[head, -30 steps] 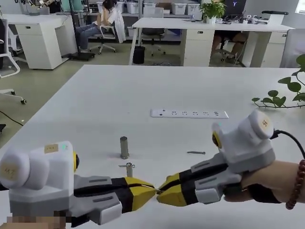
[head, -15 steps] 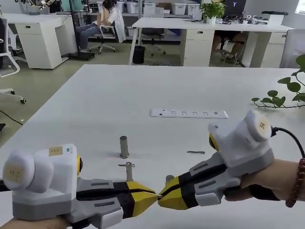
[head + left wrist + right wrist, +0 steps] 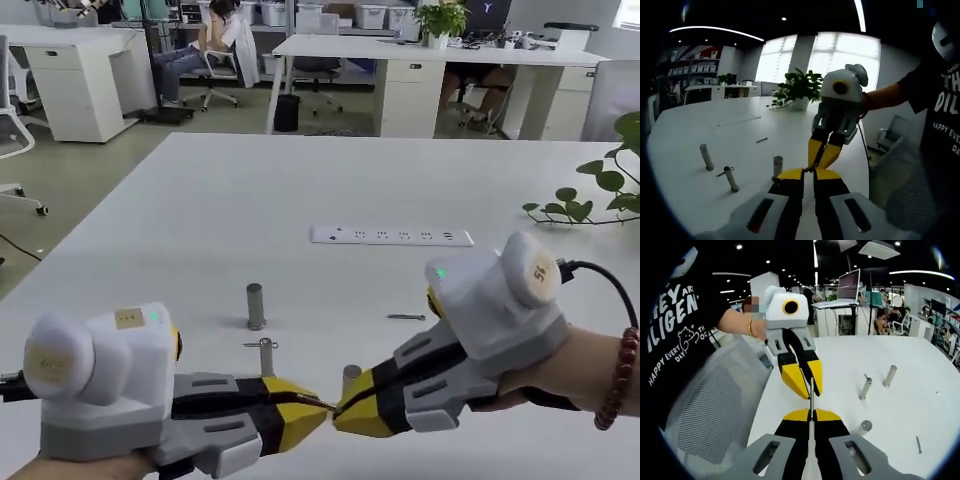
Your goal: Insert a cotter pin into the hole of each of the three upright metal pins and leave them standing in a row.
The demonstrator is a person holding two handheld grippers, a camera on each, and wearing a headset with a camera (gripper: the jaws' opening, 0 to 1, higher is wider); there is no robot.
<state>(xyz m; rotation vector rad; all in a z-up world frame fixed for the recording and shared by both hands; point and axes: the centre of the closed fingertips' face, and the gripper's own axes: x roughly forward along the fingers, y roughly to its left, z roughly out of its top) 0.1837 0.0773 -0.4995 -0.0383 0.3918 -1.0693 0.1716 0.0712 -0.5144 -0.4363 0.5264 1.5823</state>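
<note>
power strip (image 3: 391, 237), trailing plant (image 3: 578, 210) beyond upright metal pin (image 3: 256, 306)

The head view looks forward and down from the table's (image 3: 300, 200) near edge. Both gripper views face each other closely there; all share the upright pins (image 3: 256, 305).

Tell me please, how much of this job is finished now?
Done: the middle metal pin has the first cotter pin through it. In hand: a second cotter pin, pinched where the left claw and right claw meet. Left: the far pin, the near pin, and a loose cotter pin.
</note>
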